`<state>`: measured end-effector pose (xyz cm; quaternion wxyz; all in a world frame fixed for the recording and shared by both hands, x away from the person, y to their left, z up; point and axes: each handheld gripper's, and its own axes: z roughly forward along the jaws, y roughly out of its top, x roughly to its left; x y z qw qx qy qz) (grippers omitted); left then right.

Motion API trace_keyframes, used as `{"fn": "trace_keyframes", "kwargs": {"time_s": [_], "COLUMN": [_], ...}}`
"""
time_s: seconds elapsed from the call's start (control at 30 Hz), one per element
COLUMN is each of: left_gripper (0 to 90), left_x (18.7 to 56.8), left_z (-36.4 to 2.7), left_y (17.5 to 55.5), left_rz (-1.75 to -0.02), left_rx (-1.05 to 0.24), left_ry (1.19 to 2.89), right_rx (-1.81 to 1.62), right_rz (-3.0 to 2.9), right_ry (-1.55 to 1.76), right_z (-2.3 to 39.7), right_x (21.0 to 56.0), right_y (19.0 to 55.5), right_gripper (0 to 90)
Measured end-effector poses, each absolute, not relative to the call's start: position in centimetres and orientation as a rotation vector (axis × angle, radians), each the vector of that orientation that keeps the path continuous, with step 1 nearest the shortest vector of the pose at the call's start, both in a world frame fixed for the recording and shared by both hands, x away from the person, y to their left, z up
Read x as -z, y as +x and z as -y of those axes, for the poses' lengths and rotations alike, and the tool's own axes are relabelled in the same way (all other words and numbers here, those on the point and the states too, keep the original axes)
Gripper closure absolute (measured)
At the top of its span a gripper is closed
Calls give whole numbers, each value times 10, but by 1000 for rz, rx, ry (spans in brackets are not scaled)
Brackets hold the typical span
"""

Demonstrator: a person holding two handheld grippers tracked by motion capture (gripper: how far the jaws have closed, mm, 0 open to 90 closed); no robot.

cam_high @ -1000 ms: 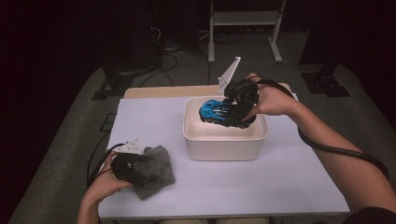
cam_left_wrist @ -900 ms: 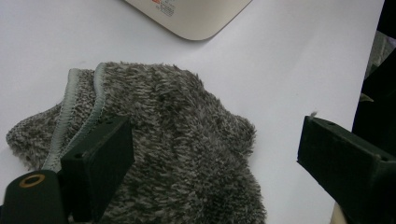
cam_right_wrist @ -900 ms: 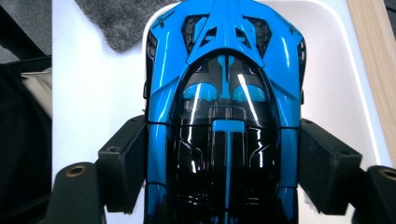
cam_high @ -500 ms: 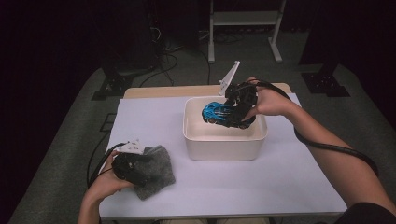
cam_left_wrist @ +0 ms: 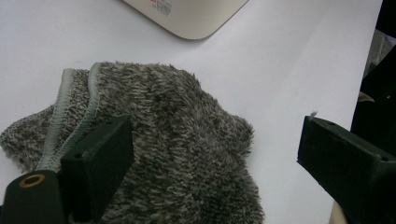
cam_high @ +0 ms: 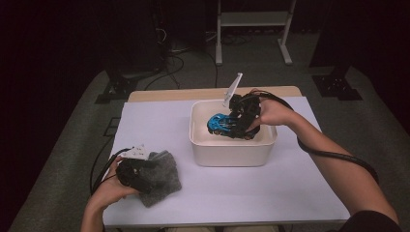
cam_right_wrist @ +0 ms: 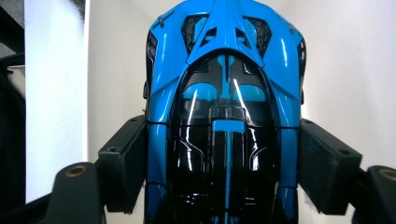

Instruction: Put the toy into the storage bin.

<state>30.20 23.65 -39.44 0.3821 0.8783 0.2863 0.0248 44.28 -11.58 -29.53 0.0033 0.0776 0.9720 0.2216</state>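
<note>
Over the far right part of the tabletop [cam_high: 290, 203], inside the cream tub [cam_high: 232, 150], the right gripper [cam_high: 240, 121] holds a blue toy car [cam_high: 220, 123]. From the right gripper view the two black jaws press on both flanks of the car — clamped on its middle, with the nose pointing away from the camera and the pale inner wall of the tub behind it. Whether the wheels touch the tub floor I cannot tell; the car looks low between the walls, below the rim.

Near the front left corner of the tabletop lies a grey fluffy cloth [cam_high: 159, 176], and the left gripper [cam_high: 138, 174] rests at it. In the left gripper view its jaws stand well apart: one jaw lies on the cloth [cam_left_wrist: 177, 154], the other is over the bare white surface beside it, so nothing is gripped.

As I judge it, the step in hand is putting the car into the tub. The next move asks for lowering the car until it sits flat on the bottom, then spreading the jaws and lifting straight up, clear of the tub walls — a sideways pull could drag the car or tip the light tub.
</note>
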Motion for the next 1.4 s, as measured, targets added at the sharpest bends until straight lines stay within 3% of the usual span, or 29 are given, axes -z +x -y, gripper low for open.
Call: {"fn": "trace_keyframes", "kwargs": {"time_s": [1.4], "left_gripper": [100], "left_x": [395], "left_z": [-237], "left_y": [301], "left_rz": [-724], "left_rx": [-62], "left_ry": [2247], "right_rx": [-632], "right_rz": [-3145], "right_ry": [243], "right_z": [89], "right_x": [341], "right_y": [456], "right_gripper": [249]}}
